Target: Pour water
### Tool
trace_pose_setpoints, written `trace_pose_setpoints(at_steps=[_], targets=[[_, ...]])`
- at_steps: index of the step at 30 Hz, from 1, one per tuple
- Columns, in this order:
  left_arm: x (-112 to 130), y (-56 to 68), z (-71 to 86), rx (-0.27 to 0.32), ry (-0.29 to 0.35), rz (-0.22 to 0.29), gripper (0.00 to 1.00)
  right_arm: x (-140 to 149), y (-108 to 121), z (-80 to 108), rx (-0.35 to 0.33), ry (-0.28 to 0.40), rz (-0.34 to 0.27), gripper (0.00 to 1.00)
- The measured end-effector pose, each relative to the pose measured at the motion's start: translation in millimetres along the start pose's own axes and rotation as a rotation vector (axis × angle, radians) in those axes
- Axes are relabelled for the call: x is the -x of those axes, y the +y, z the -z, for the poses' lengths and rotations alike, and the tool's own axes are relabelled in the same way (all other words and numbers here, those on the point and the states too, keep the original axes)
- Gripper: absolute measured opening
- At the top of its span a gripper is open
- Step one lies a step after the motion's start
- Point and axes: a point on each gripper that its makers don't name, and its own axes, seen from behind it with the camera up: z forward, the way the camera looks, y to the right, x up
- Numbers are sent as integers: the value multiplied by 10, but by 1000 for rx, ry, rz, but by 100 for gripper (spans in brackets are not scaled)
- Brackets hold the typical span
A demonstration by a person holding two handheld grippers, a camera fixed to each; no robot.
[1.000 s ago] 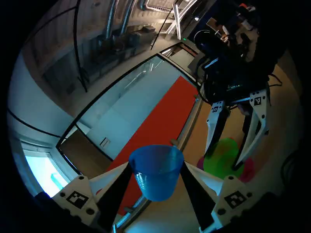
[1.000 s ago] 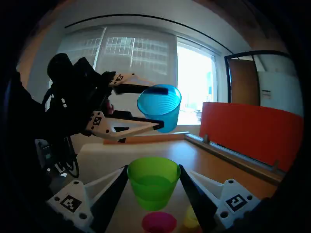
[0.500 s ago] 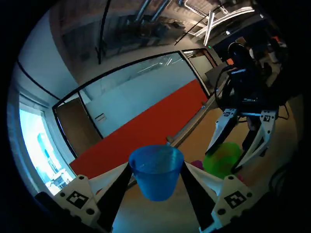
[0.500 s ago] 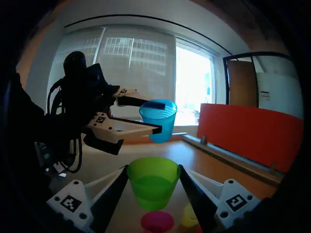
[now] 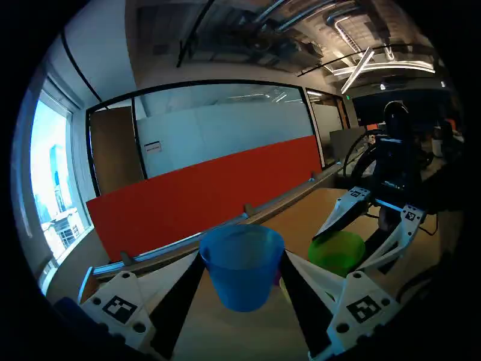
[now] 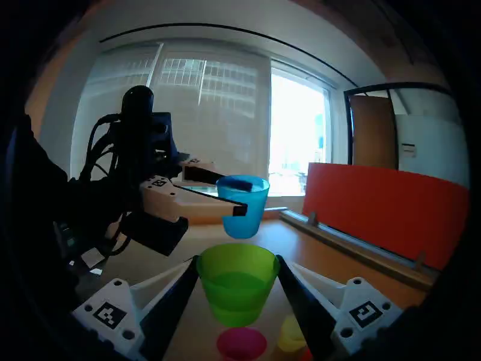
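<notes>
Blue cup (image 5: 242, 268), upright, pinched in left tool (image 5: 242, 256). Green cup (image 6: 237, 292), holding liquid (image 6: 236, 283), pinched in right tool (image 6: 237, 260). Right gripper view: blue cup at 12 o'clock from green cup, apart.

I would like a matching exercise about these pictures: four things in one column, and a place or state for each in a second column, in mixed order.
Column one
1. blue cup
2. green cup
3. pink cup
4. orange panel

Column two
A. stands on the table, open side up
B. held between the fingers of the left tool
C. stands upright along the table's edge
D. held by the right tool, partly filled with liquid

Pairs: 1-B, 2-D, 3-A, 4-C
</notes>
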Motion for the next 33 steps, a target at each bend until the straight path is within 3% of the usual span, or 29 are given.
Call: trace_pose_setpoints(at_steps=[11, 16, 33], targets=[[52, 105, -16, 49, -4, 198, 85, -32, 11, 47, 5, 5, 2, 94], [7, 99, 6, 58, 14, 257, 85, -45, 15, 56, 8, 5, 7, 94], [78, 91, 82, 65, 7, 222, 85, -17, -17, 144, 4, -26, 19, 94]])
